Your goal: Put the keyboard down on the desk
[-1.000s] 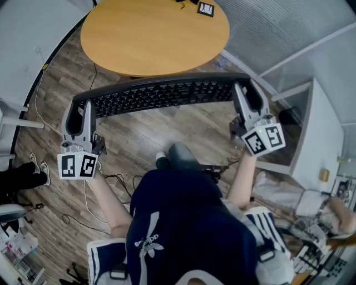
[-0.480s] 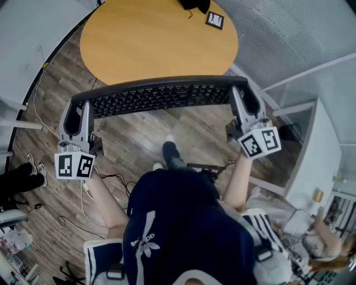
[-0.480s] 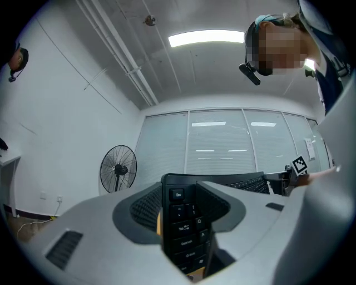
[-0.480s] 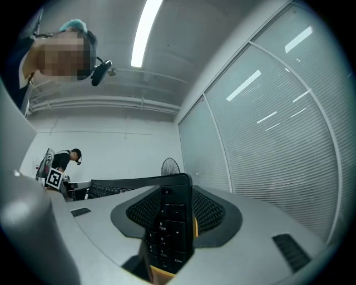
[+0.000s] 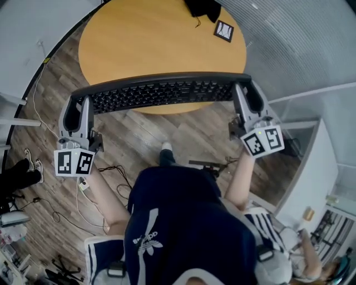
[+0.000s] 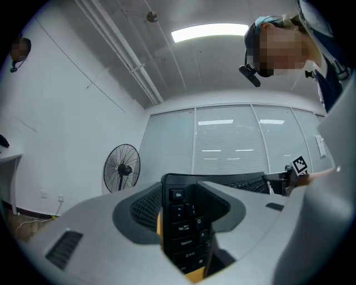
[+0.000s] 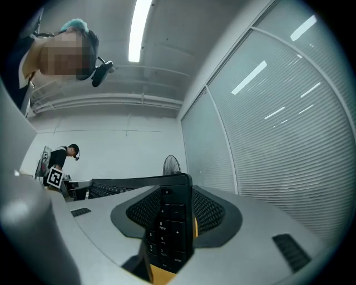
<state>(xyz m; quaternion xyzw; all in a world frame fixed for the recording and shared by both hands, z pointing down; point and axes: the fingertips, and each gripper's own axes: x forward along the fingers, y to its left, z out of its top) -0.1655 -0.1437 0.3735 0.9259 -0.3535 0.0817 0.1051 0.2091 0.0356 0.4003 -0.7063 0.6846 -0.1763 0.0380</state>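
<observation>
Currently the keyboard [image 5: 158,92] is held up between both claws, gripped at its two short ends. The left claw [image 5: 76,111] is pinched on the Esc-key end; in the left gripper view that end is clamped between the two jaws. The right claw [image 5: 248,99] is pinched on the numpad end; in the right gripper view the numpad keys are sandwiched between its jaws. The keyboard is kept roughly level, keys up, stretched straight between the two claws. In the head view its far edge is seen overlapping the near rim of the round wooden desk [image 5: 150,39]; the rest is hung over the plank floor [image 5: 139,133]. Contact with the desk cannot be told from these views. A square marker card [image 5: 224,30] and a black object [image 5: 203,6] are laid at the desk's far side, well apart from the keyboard. A standing fan [image 6: 121,167] is seen in the background of the left gripper view.
</observation>
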